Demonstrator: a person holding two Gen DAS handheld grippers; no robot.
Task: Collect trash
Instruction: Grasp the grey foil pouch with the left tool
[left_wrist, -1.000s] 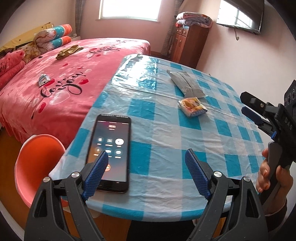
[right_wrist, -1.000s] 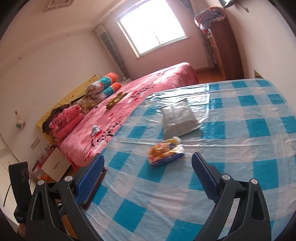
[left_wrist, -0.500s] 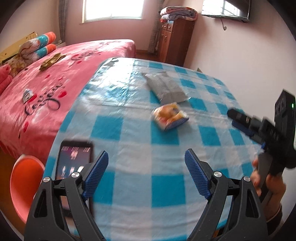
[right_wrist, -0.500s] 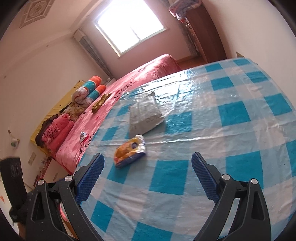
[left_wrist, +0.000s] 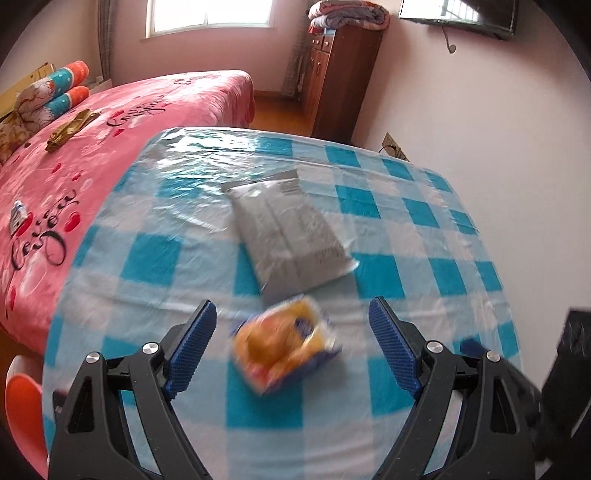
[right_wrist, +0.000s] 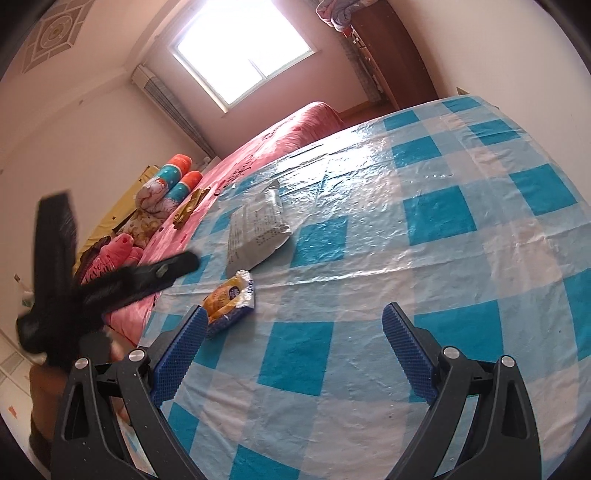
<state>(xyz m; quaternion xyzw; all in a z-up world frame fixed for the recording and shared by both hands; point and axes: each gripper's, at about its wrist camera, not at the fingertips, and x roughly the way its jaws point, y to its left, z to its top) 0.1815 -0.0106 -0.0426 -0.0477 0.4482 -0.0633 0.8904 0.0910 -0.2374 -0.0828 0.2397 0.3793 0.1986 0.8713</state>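
A yellow-orange snack wrapper (left_wrist: 286, 345) with blue edges lies on the checked table, blurred. It sits just ahead of and between the wide-apart fingers of my left gripper (left_wrist: 291, 310), which is open and touches nothing. Beyond it lies a grey plastic mailer bag (left_wrist: 291, 240). In the right wrist view the same wrapper (right_wrist: 229, 299) lies by the left fingertip of my right gripper (right_wrist: 295, 314), which is open and empty above the cloth. The mailer bag (right_wrist: 256, 230) is farther back. One blurred black finger (right_wrist: 173, 267) of the left gripper reaches in from the left.
The table wears a blue-and-white checked cloth under clear plastic (left_wrist: 155, 254). A pink bed (left_wrist: 74, 155) runs along its left side, and an orange chair (left_wrist: 22, 406) stands at the near left corner. A wooden cabinet (left_wrist: 340, 81) stands against the far wall.
The left view has swung right, off the phone and onto the snack wrapper, now between its fingers. The right view has rolled and dropped a little. The left gripper has entered the right view.
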